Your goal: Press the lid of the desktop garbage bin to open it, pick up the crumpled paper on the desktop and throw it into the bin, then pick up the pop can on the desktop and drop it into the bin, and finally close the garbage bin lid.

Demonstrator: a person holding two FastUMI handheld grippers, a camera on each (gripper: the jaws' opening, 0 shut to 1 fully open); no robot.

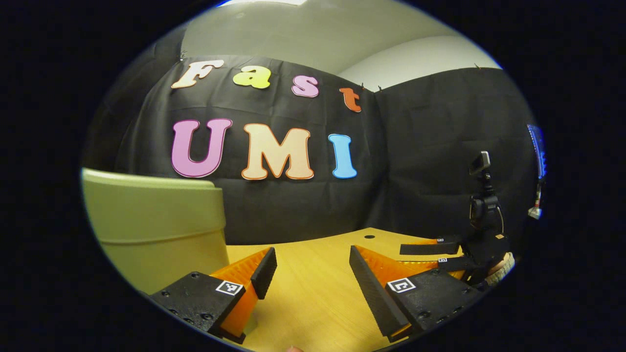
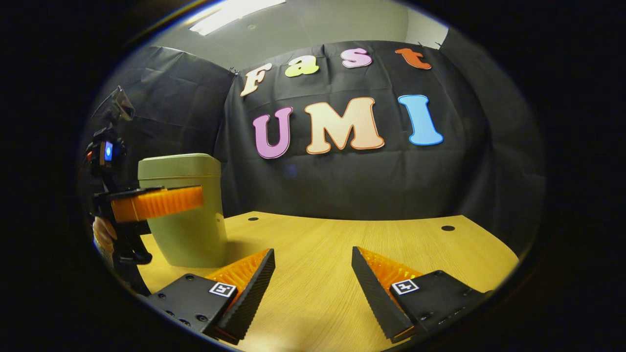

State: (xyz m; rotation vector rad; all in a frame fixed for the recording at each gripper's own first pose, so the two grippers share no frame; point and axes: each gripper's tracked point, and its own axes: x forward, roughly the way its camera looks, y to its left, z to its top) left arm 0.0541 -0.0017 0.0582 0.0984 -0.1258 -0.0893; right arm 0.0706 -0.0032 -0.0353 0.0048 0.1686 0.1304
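Bin point(image 2: 183, 215) stands at the far left of the tabletop point(image 2: 318, 254) in the right gripper view, upright, its lid point(image 2: 177, 164) down and flat. In the left gripper view the bin point(image 1: 156, 230) looms close on the left, just beside that tool's left finger.

Left tool point(image 1: 310, 271) is wide open with nothing between its fingers — bare wood shows in the gap. Seen from the right gripper view, the left tool point(image 2: 151, 203) hovers level against the bin's upper side, a hand point(image 2: 102, 234) under it. Right tool point(image 2: 313, 276) is equally wide open and holds nothing, low over the near tabletop; in the left gripper view the right tool point(image 1: 430, 254) sits to the far right, well apart from the bin.

Judging by the shut lid and the lack of any paper or can on the visible tabletop, this looks like either the very start or the very end of the task; I cannot tell which. If it is the start, the next move calls for the left tool to rise above the lid and press down on it — squarely, so the light bin does not tip or slide.

Count: one bin, one lid, two tools, one hand, three small dark holes in the tabletop.
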